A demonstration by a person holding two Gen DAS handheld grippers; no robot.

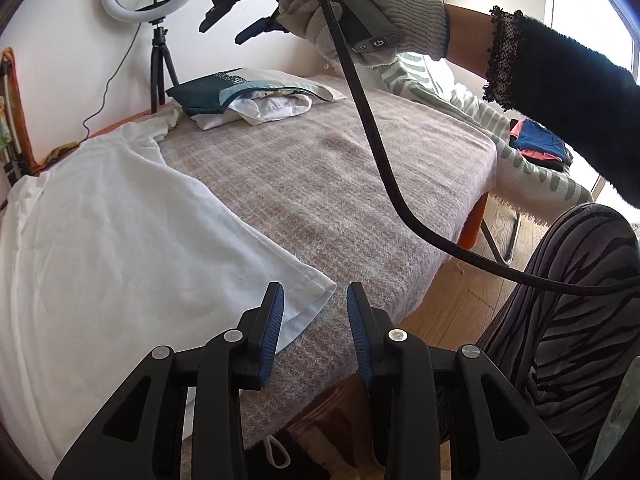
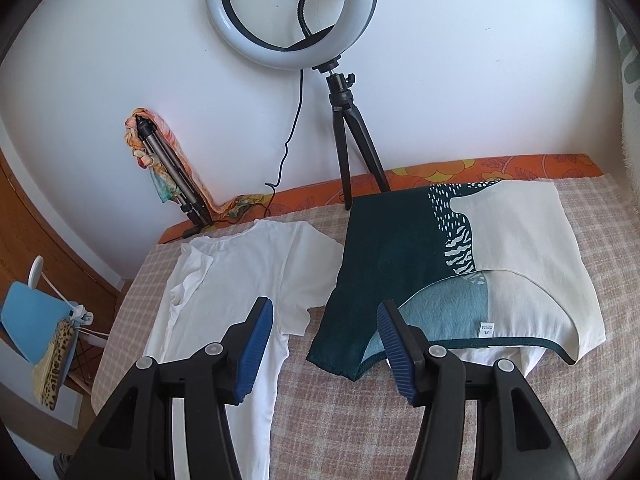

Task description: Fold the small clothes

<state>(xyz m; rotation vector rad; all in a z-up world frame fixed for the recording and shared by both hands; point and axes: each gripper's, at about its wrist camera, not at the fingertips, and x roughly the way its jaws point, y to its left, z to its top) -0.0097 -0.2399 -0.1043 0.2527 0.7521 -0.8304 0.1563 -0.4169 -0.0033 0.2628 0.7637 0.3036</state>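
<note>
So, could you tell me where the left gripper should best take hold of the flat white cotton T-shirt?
Probably the hem corner of the white cotton T-shirt. It lies flat at the near edge of the checked blanket, just ahead of the open left gripper. Come in low from the near side, one finger sliding under the corner, which is a thin free edge.

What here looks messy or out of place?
Little stands out. The white shirt lies flat but its sleeve is rumpled, and the patterned top sits on crumpled white cloth. Both grippers, left and right, are open and empty.
</note>
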